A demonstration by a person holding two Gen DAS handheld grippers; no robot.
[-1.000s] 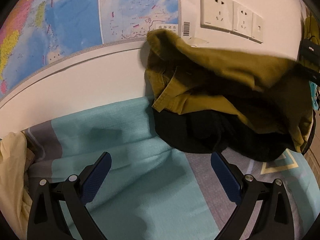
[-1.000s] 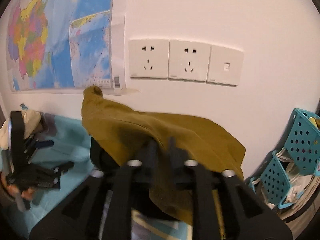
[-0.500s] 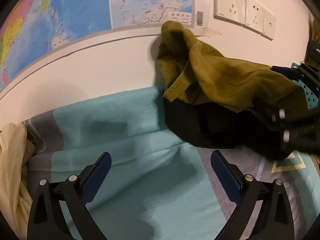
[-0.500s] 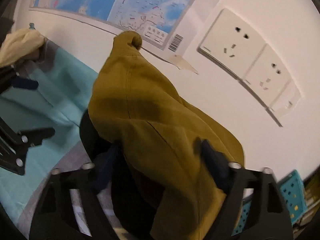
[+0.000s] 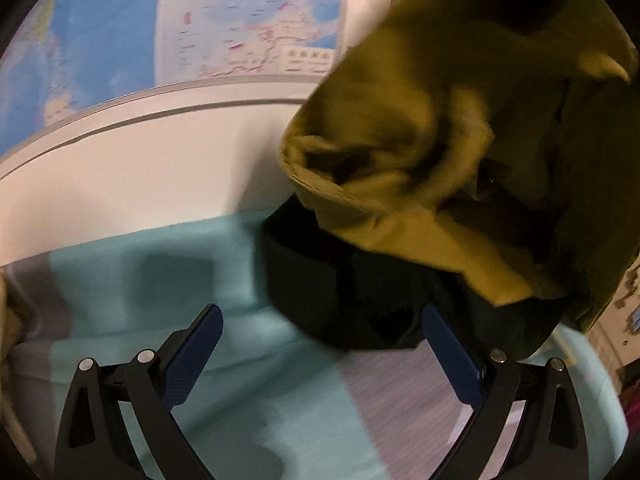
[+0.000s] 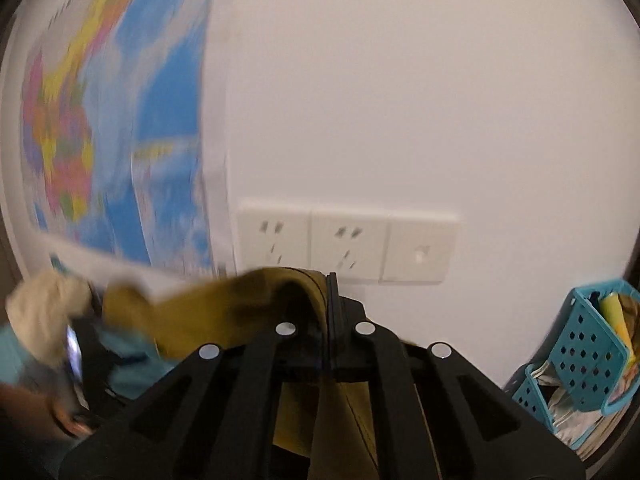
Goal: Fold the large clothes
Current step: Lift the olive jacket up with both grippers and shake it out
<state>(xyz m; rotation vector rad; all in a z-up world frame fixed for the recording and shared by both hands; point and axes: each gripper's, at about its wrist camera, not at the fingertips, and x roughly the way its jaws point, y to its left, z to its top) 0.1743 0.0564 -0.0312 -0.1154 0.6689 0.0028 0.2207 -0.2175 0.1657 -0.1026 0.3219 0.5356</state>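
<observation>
An olive-yellow garment [image 5: 432, 152] hangs lifted in the air at the right of the left wrist view, blurred by motion, over a black garment [image 5: 360, 288] lying on the teal bed sheet [image 5: 168, 264]. My left gripper [image 5: 320, 352] is open and empty, low over the sheet just in front of the black garment. My right gripper [image 6: 330, 304] is shut on the olive garment [image 6: 224, 312], which drapes over its fingers and hangs down below them, raised in front of the wall.
A wall map [image 5: 180, 32] and a row of wall sockets [image 6: 344, 240] are straight ahead. A cream cloth [image 6: 44, 316] lies at the left. Teal plastic baskets [image 6: 580, 356] stand at the right. The sheet has a grey band [image 5: 400, 412].
My right gripper has closed on the olive garment and lifted it up off the black garment. The left gripper stayed open and moved closer to the pile.
</observation>
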